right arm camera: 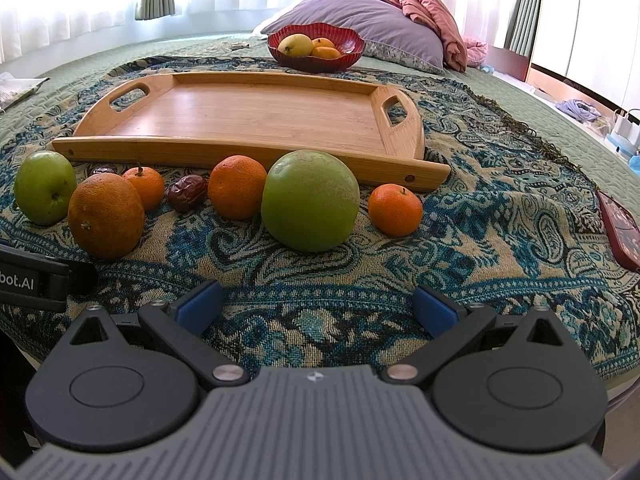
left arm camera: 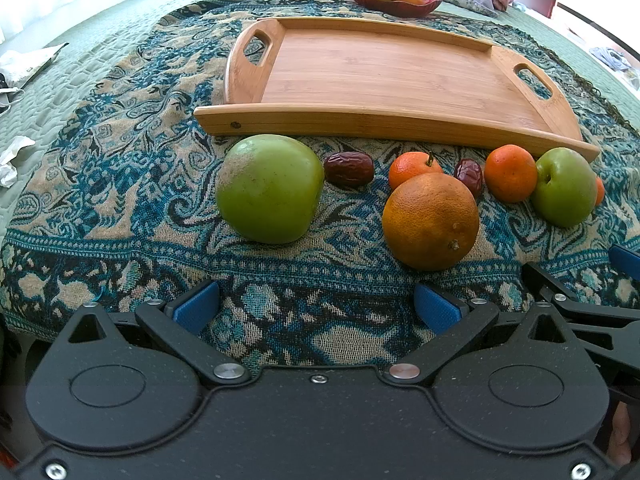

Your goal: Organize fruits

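We see a bed [right arm camera: 500, 80] under a patterned blanket [right arm camera: 460, 208], with a bare wooden tray [right arm camera: 260, 116] lying on it. Along the tray's near rail the fruits sit in a row: two green apples [right arm camera: 310, 200] [left arm camera: 270, 188], a large orange [left arm camera: 431, 221], small mandarins [right arm camera: 395, 210], and what look like dates [left arm camera: 349, 169]. Our left gripper [left arm camera: 316, 308] and right gripper [right arm camera: 316, 306] hover short of them, fingers spread wide, gripping nothing.
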### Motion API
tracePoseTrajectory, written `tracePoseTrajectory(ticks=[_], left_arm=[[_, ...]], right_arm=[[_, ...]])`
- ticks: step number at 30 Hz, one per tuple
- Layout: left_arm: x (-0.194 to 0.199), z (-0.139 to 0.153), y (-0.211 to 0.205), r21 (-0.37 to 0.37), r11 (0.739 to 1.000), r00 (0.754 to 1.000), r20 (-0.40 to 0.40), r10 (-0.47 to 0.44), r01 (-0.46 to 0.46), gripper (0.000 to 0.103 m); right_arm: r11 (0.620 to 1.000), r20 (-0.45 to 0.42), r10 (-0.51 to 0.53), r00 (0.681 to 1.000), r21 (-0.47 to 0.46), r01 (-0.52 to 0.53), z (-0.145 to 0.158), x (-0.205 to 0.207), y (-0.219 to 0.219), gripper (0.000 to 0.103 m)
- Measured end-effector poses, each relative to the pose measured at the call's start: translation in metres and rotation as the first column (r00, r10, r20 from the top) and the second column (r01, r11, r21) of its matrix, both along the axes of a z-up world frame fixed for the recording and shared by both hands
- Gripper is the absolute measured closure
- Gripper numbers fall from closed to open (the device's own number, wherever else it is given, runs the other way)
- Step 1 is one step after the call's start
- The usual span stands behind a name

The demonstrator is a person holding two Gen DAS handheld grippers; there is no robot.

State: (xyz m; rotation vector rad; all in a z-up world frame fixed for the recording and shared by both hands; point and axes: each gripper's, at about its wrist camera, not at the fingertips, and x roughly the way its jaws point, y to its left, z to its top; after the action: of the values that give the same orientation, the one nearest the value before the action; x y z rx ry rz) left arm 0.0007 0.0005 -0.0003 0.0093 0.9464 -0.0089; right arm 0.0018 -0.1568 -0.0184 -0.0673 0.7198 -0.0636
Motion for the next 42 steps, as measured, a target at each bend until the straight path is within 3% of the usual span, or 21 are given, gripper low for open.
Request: tracePoseTrajectory(ticks=[12,22,26,32,42], left_arm=[[-0.002,0.005,-0.001,0.002,1.000,1.000,0.007,-0.003,0.003,0.000],[-0.011,0.002,-0.001,0.018,0.998,0.994,0.089,-0.058,0.056,0.000],[-0.010,0.006,0.004,-0.015,0.998,0.995,0.087,-0.057,0.058,0.000],[-0.014,0.018,0.014,-0.051,0.996,0.990,0.129,-0.059,0.066,0.016],[-0.024,0.034,0.021,-0.023,0.997,0.964,0.259,-0.063,0.071,0.034]], right_arm=[[1.000,0.018,0.014,1.000,0.011,-0.014,-0.001,-0.002,-0.006,0.000],[1.000,0.056,0.003,0.998,0.009,-0.004,-0.003,-0.006,-0.003,0.000],[1.000,0.082,0.010,0.997,0.014,-0.011,0.002,-0.012,-0.002,0.000],[0.997,0.164,0.065,0.984,-0.043,-0.059,0.012,-0.014,0.006,0.007],[0.988,0.199,0.091,0.976,-0.141,-0.064,0.016,-0.003,0.010,0.029]])
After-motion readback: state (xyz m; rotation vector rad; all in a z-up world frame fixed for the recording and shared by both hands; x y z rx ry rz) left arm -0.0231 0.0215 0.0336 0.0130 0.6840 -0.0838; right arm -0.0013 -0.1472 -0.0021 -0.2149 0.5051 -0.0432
